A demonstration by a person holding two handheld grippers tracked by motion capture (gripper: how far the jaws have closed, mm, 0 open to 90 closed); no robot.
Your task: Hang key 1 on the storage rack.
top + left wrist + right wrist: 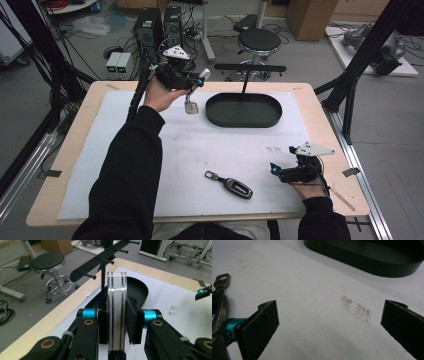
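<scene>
Grey floor, black stool (chrome base), computer towers, cardboard box

the key fob runs off the bottom edge, gripper fingers covering its sides.

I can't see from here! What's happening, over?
Left gripper shut on silver-edged key fob, lifted near black oval tray. Right gripper open, idle. Peg rack ahead.

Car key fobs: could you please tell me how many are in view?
2. One key fob is clamped in the left gripper, raised near the black tray; the other key fob lies on the white mat.
</scene>
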